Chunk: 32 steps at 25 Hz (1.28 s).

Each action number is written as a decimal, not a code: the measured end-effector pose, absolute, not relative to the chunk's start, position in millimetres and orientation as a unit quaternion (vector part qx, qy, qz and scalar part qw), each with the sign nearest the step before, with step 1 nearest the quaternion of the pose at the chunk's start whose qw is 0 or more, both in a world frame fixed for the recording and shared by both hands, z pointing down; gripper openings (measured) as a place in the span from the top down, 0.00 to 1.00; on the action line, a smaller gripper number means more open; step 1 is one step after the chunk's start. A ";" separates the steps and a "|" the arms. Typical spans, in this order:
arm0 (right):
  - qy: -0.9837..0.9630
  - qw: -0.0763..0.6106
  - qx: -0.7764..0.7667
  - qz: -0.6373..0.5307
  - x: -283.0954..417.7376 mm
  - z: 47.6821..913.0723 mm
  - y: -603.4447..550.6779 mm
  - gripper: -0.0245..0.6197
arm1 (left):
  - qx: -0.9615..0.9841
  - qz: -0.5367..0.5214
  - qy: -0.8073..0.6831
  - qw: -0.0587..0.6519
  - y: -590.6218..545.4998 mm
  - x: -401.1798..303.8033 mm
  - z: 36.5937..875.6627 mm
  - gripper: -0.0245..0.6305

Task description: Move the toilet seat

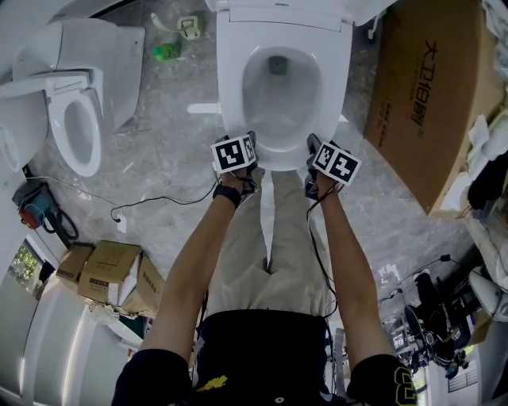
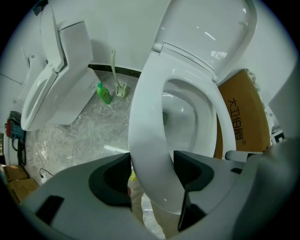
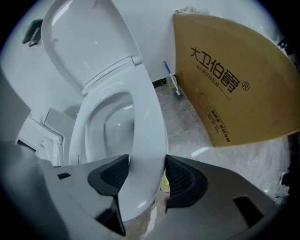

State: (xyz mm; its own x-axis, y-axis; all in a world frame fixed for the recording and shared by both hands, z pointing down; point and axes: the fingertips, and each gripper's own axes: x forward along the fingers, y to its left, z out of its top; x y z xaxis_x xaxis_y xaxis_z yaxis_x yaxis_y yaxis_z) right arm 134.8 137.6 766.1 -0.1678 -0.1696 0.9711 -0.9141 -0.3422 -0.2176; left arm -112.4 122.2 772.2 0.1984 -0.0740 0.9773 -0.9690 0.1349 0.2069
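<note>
The white toilet seat (image 1: 230, 95) rings the bowl at the top centre of the head view, and its lid (image 1: 290, 16) stands raised behind it. My left gripper (image 1: 236, 155) clamps the seat's front left edge. My right gripper (image 1: 329, 162) clamps the front right edge. In the left gripper view the seat (image 2: 145, 122) runs between the dark pads (image 2: 115, 176), which press on both its faces. In the right gripper view the seat (image 3: 147, 122) fills the gap between the ribbed pads (image 3: 180, 176) in the same way. Whether the seat rests on the bowl rim I cannot tell.
A second white toilet (image 1: 75, 87) stands at the left. A large cardboard box (image 1: 429, 103) leans at the right. A green bottle (image 1: 167, 52) and a toilet brush (image 1: 189, 28) sit by the back wall. Small cartons (image 1: 111, 273) and a cable (image 1: 159, 200) lie at lower left.
</note>
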 end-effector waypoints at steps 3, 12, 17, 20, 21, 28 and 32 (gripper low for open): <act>-0.483 0.309 0.564 0.594 135.1 762.7 137.6 0.54 | 0.529 0.391 -0.496 0.567 122.3 -112.3 769.2 0.51; -0.489 0.299 0.564 0.594 136.1 752.6 136.0 0.55 | 0.535 0.387 -0.491 0.568 120.4 -111.4 759.2 0.51; -0.490 0.299 0.564 0.594 136.4 746.2 134.5 0.55 | 0.536 0.385 -0.493 0.567 118.8 -111.1 752.8 0.51; -0.491 0.300 0.561 0.595 136.1 741.4 134.1 0.55 | 0.539 0.380 -0.495 0.565 118.1 -111.3 748.0 0.51; -0.493 0.299 0.560 0.596 135.7 739.7 134.1 0.55 | 0.541 0.378 -0.496 0.564 117.8 -111.8 746.2 0.51; -0.496 0.297 0.558 0.596 135.9 728.5 131.6 0.55 | 0.550 0.367 -0.502 0.558 114.9 -111.6 734.3 0.51; -0.501 0.289 0.559 0.595 136.5 721.1 129.7 0.56 | 0.556 0.360 -0.505 0.554 112.6 -110.9 727.0 0.51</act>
